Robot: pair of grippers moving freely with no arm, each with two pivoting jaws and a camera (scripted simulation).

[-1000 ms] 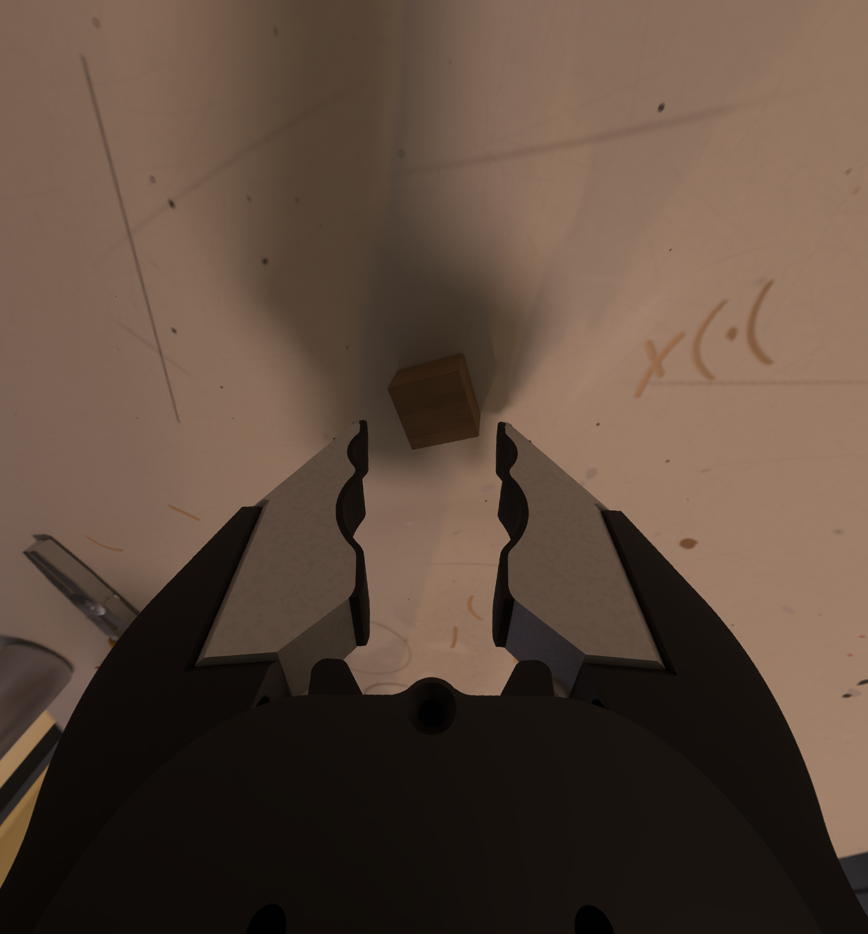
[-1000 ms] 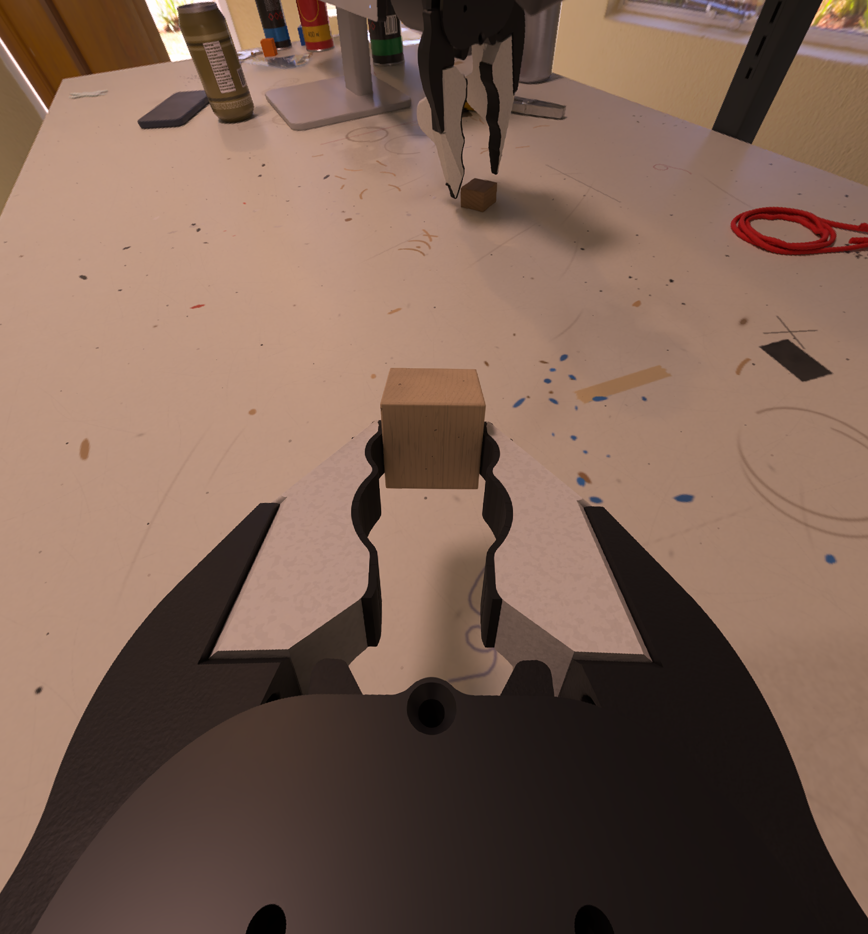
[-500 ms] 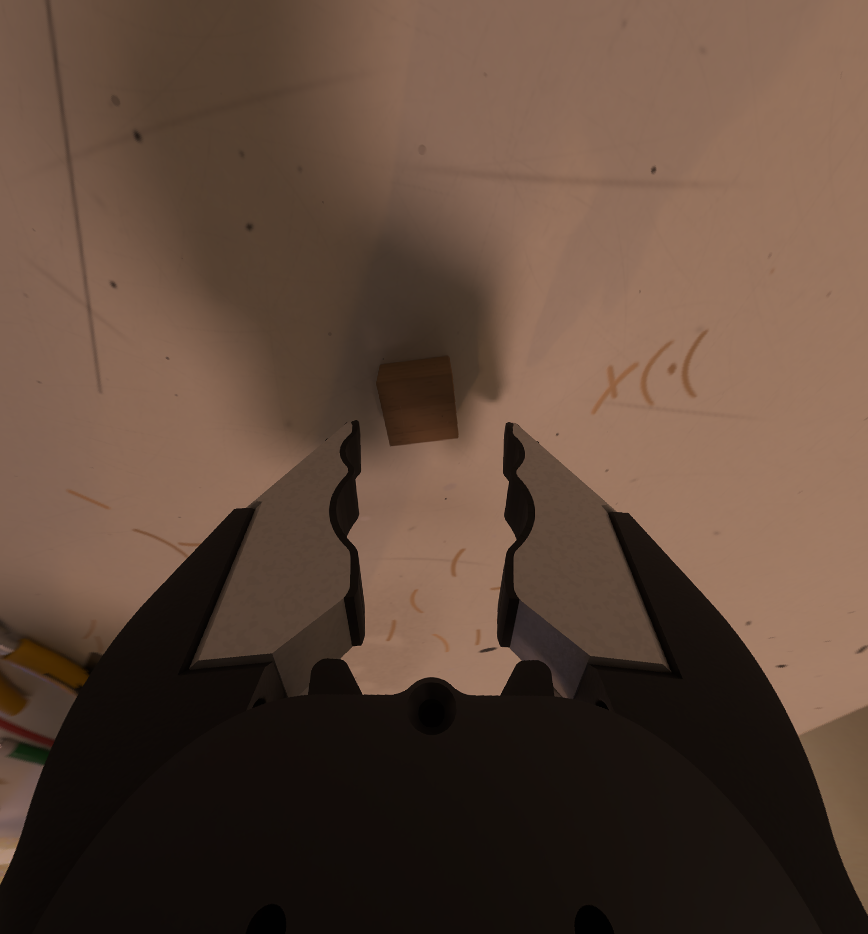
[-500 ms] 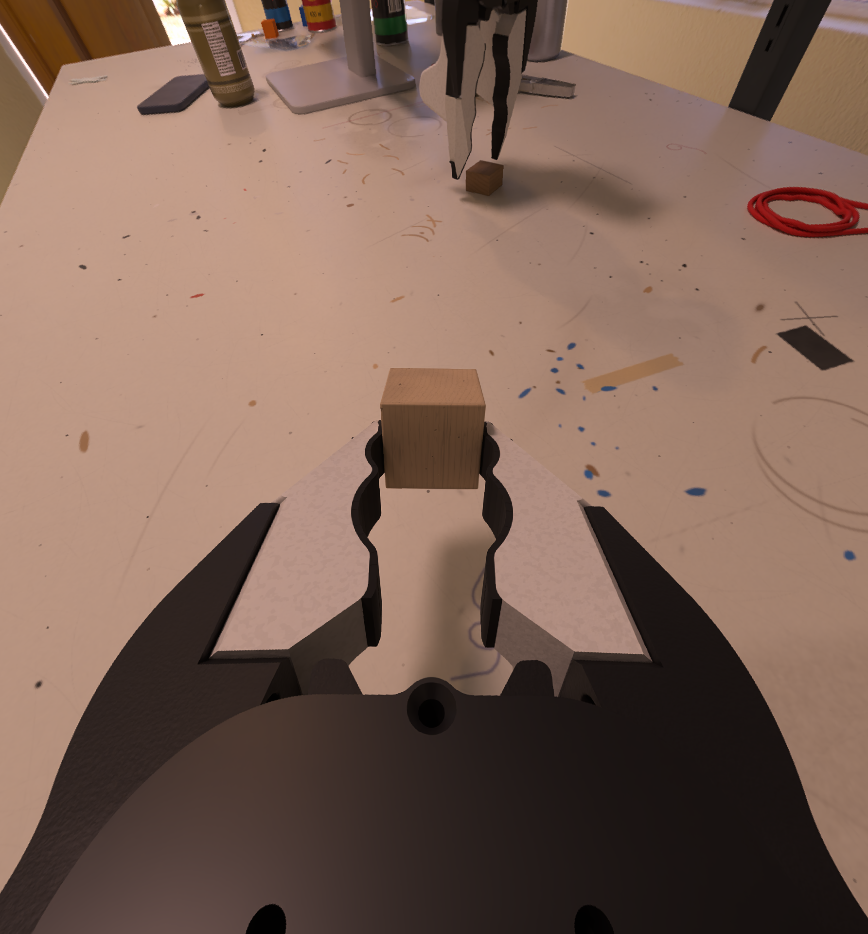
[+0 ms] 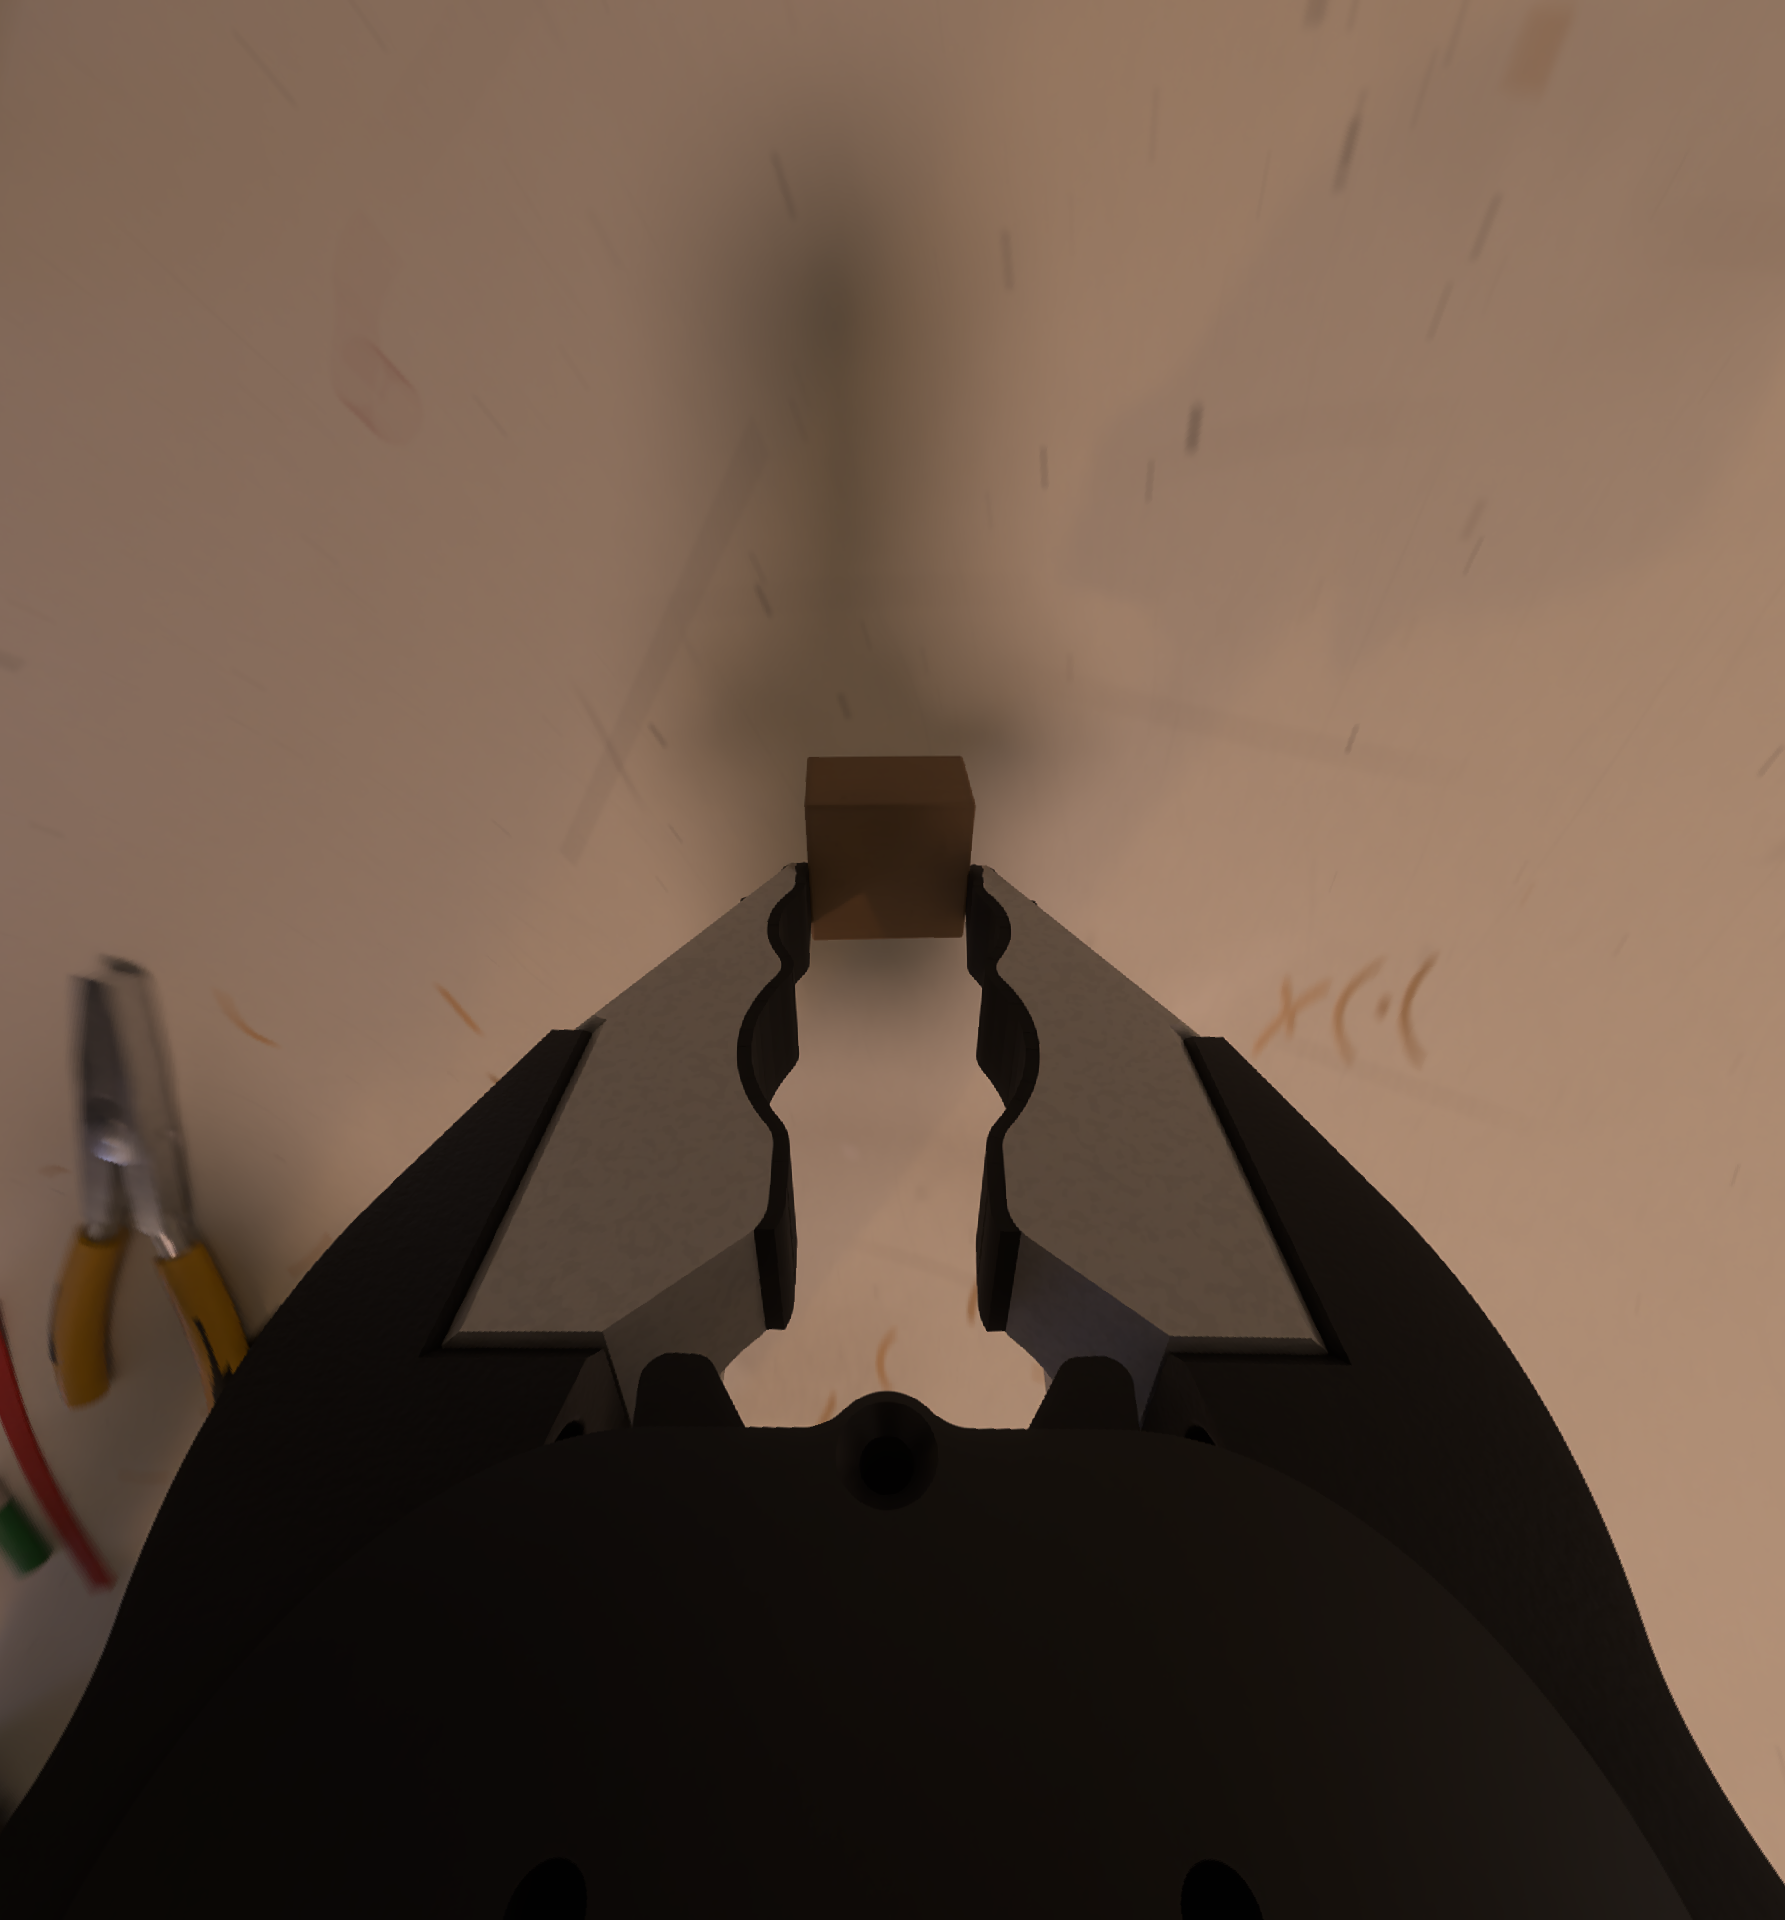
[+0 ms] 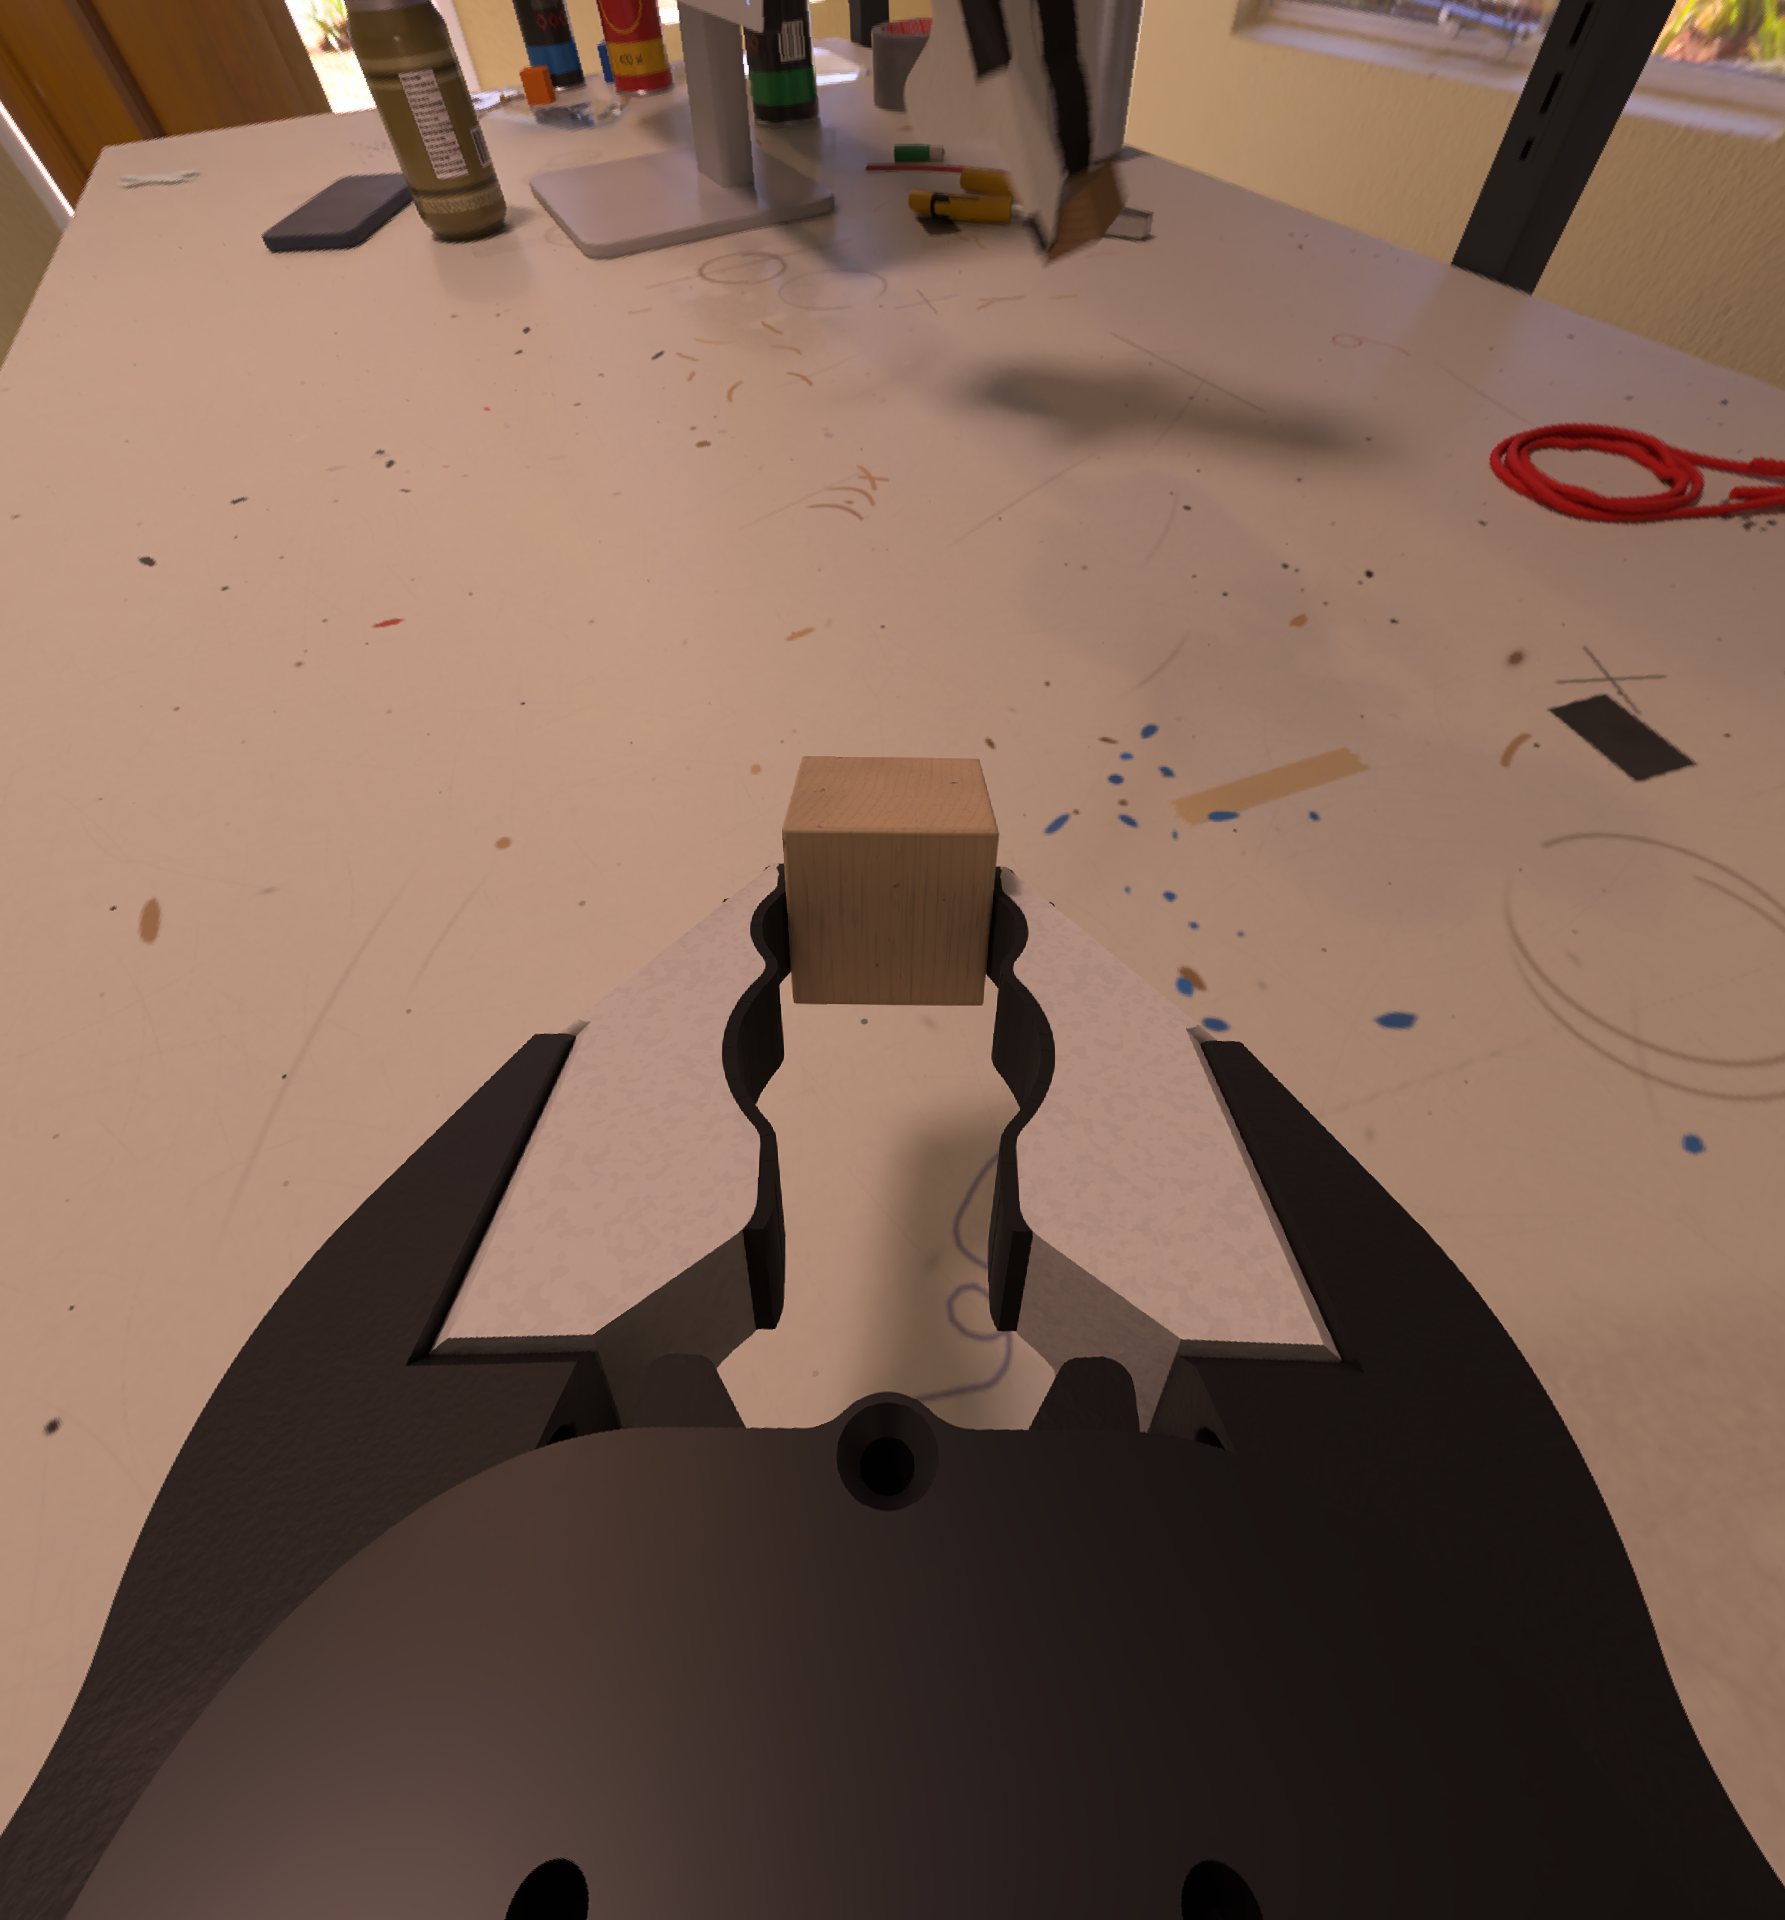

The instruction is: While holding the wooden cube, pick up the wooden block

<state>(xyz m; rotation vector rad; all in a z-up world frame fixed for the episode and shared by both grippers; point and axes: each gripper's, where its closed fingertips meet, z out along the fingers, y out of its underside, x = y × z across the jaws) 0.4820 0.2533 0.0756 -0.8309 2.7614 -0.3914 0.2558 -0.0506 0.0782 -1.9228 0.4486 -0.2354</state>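
Note:
My right gripper (image 6: 889, 914) is shut on the pale wooden cube (image 6: 889, 883) and holds it above the table. My left gripper (image 5: 888, 899) is shut on the small dark brown wooden block (image 5: 888, 847), gripped between the fingertips and lifted off the table. In the right wrist view the left gripper (image 6: 1059, 213) shows blurred at the far end, well above the table, with the brown block (image 6: 1085, 213) at its tips and its shadow on the table below.
Yellow-handled pliers (image 5: 129, 1184), a red wire (image 5: 26, 1444) and a green piece (image 5: 10, 1538) lie left of my left gripper. At the table's far end stand an olive bottle (image 6: 431, 125), a monitor stand (image 6: 701, 197) and a dark phone (image 6: 337, 213). A red cord (image 6: 1636, 473) lies right.
My left gripper closed on the brown block and lifted it off the table, moving up and to the right. My right gripper kept hold of the pale cube.

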